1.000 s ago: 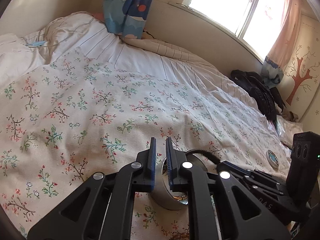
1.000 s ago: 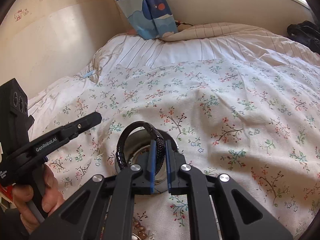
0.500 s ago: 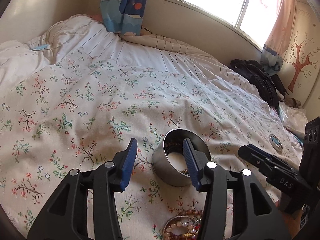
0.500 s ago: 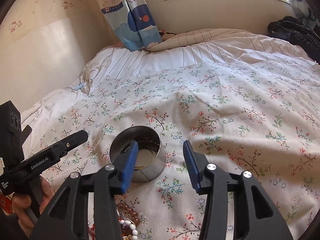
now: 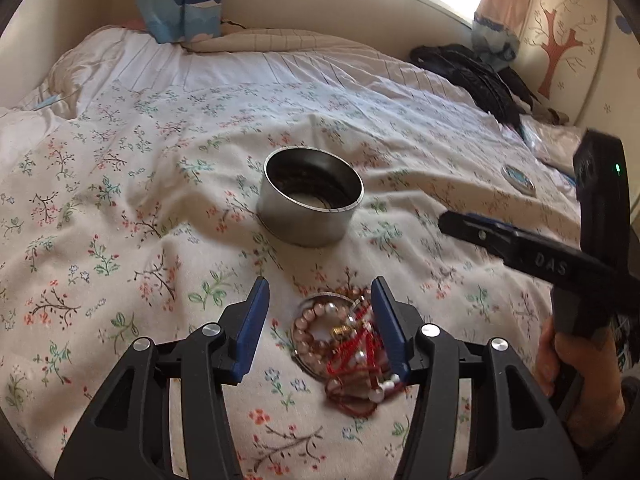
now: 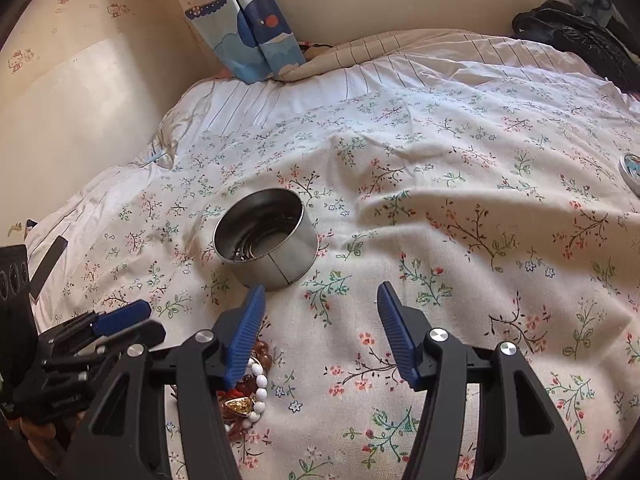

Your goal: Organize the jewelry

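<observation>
Both grippers pulled back from metal tin (image 5: 310, 196), jaws just opening; left gripper (image 5: 320, 328) fingers wide over bead bracelets (image 5: 344, 344), gripping nothing; right gripper (image 6: 320, 330) fingers wide, empty; tin upright on floral bedspread (image 6: 460, 208)

A bed spread with a floral sheet (image 5: 132, 216) carries a round metal tin (image 5: 310, 198) near its middle. A heap of beaded bracelets (image 5: 344, 344) lies nearer the camera, a small round lid (image 5: 519, 179) well off to the right, and a black jacket (image 5: 472, 76) by the window.
</observation>
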`<state>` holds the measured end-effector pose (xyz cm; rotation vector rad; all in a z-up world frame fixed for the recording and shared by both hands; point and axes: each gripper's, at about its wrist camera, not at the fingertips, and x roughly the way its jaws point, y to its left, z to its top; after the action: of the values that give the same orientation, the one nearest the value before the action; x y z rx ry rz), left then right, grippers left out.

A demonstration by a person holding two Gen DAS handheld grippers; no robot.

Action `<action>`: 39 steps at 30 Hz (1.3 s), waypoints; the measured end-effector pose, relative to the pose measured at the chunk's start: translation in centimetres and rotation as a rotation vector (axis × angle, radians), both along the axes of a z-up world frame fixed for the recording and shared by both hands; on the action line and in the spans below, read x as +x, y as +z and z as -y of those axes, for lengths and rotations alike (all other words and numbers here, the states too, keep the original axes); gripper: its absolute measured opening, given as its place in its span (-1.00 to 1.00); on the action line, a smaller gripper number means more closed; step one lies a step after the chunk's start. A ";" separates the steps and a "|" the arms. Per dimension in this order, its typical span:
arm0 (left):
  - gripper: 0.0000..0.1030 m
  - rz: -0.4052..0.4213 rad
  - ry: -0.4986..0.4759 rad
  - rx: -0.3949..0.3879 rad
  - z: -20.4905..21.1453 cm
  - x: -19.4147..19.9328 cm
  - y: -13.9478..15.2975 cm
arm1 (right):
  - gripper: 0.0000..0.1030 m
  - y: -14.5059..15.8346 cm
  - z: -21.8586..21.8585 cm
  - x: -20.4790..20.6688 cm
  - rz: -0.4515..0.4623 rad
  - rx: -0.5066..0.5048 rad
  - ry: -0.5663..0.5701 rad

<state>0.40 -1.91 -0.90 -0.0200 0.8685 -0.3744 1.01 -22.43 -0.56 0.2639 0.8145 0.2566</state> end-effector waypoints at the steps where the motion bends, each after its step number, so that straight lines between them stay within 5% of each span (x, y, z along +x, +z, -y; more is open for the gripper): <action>1: -0.02 -0.011 -0.015 0.015 0.3 -0.5 -0.2 | 0.10 0.0 0.0 -0.1 0.001 0.000 -0.001; 14: -0.03 -0.090 -0.089 0.087 2.5 -1.1 -1.6 | 0.12 -0.3 0.1 -0.3 -0.010 0.011 -0.004; 20: -0.04 -0.047 -0.108 0.146 4.5 -0.4 -2.0 | 0.20 -0.3 -0.1 -0.3 -0.008 0.011 0.004; 27: -0.87 -0.040 -0.108 0.226 5.4 0.9 -2.8 | 0.22 -0.4 0.0 -0.2 -0.009 0.020 0.003; 31: -0.94 -0.045 -0.093 0.117 3.7 0.8 -1.8 | 0.24 -0.3 0.2 -0.2 -0.009 0.028 0.001; 36: -0.94 -0.031 -0.014 -0.192 -1.2 1.1 0.3 | 0.24 -0.4 0.0 -0.3 -0.014 0.036 0.020; 39: -0.94 0.012 0.032 -0.297 -3.3 0.8 1.4 | 0.24 -0.5 -0.8 -0.4 -0.021 0.031 0.061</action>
<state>1.22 1.43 0.46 -0.3052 0.7937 -0.4699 0.66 -21.63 -1.04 0.2712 0.8404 0.3244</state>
